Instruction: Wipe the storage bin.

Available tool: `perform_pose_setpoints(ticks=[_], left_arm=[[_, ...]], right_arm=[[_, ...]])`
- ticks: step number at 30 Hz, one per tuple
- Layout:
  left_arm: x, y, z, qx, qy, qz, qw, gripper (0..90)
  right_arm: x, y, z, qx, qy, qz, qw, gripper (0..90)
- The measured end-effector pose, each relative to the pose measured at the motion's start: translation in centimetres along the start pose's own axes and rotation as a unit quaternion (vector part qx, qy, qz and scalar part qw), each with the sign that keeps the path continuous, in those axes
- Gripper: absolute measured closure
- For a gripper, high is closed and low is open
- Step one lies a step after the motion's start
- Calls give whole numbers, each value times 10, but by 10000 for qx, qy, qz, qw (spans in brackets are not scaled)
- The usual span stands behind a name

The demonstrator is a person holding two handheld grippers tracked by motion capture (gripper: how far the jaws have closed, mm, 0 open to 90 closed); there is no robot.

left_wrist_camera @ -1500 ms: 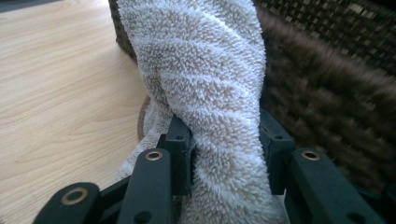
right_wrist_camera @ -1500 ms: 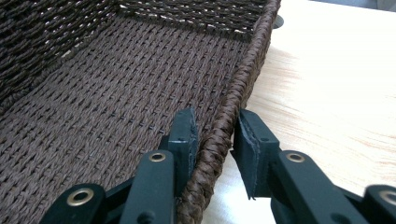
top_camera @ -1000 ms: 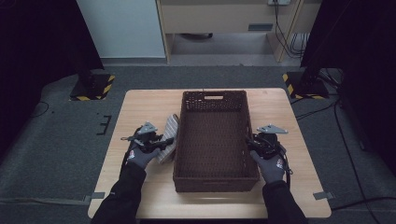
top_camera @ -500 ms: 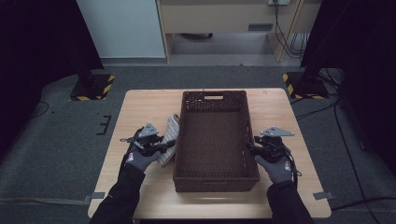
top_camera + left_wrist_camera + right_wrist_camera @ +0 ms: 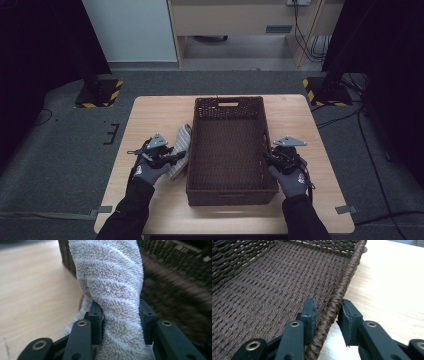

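left tongs (image 5: pixel 120 322): clamped on the folded towel (image 5: pixel 110 290), just left of the basket | right tongs (image 5: pixel 328 315): jaws just closing, now pinching the right rim of the basket (image 5: pixel 227 150) | basket: brown wicker, mid-bench, nothing inside | bench (image 5: pixel 160 110): pale wood | room: grey carpet floor (image 5: pixel 65 150), dark sides

One wicker basket (image 5: pixel 227 150), one rolled towel (image 5: pixel 179 156), two grippers, one table (image 5: pixel 150 115).
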State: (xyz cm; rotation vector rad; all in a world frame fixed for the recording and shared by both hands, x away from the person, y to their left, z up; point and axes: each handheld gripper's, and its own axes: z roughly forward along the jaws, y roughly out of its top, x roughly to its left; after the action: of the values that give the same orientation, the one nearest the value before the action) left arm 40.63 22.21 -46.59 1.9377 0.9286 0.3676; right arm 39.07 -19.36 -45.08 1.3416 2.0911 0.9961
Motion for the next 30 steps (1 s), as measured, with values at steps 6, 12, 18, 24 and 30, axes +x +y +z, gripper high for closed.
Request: perform_pose_setpoints(ticks=[6, 12, 18, 24, 30], left_arm=[[-13, 5, -13, -132, -145, 200, 9996, 619], [-10, -7, 3, 145, -143, 143, 9997, 617], [-7, -19, 20, 536, 14, 169, 9984, 616], [-1, -22, 20, 510, 49, -18, 9987, 621], [-1, -3, -11, -176, -229, -123, 9995, 626]], right_arm=[[-2, 1, 2, -36, 8, 114, 9999, 684], [-4, -1, 2, -104, 115, 161, 9997, 665], [-4, -1, 2, -127, 111, 145, 9998, 645], [-5, -1, 2, -134, 70, 92, 9998, 580], [-8, -2, -2, -185, 112, -3, 9998, 491]])
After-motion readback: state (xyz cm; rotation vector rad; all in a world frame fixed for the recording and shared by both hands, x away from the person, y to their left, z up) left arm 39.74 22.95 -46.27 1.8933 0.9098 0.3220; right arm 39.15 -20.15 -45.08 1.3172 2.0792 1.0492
